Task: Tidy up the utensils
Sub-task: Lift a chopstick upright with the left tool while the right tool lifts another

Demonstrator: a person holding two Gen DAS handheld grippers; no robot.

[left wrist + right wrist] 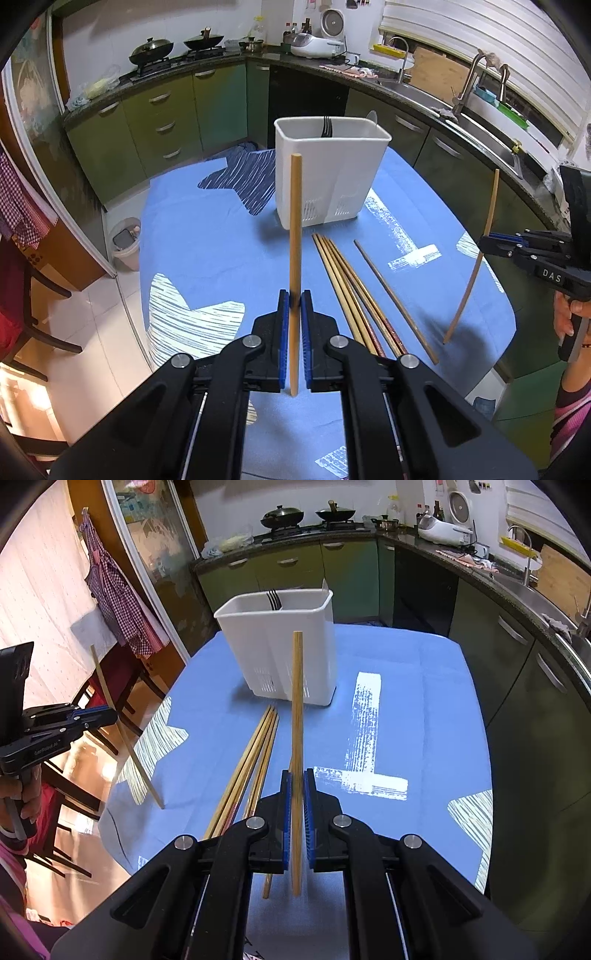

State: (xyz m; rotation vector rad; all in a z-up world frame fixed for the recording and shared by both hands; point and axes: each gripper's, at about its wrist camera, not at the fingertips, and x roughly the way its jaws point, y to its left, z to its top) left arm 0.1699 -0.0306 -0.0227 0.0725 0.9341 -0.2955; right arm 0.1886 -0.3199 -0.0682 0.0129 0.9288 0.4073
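The left gripper (294, 295) has its blue-padded jaws closed tight on a pale wooden chopstick (295, 236), which stands nearly upright between the pads, lifted clear of the table, its top end showing against the front wall of the container beyond. The right gripper (297, 775) is likewise clamped on a second light wooden chopstick (297, 716), held upright and off the table in the same way; seen from the left wrist view, that gripper (484, 243) is at the right edge with its stick (489, 206) slanting down toward the cloth. A hand (565, 314) grips its handle there. On the blue tablecloth with white brush-stroke patches (207, 243), a bundle of loose wooden chopsticks (343, 288) lies between the two grippers, with one darker thin chopstick (395, 299) lying just beside it, apart. Beyond them stands a white rectangular plastic utensil holder with slotted lower walls (328, 177), upright, and dark metal fork tines (327, 127) rise from its rear compartment.
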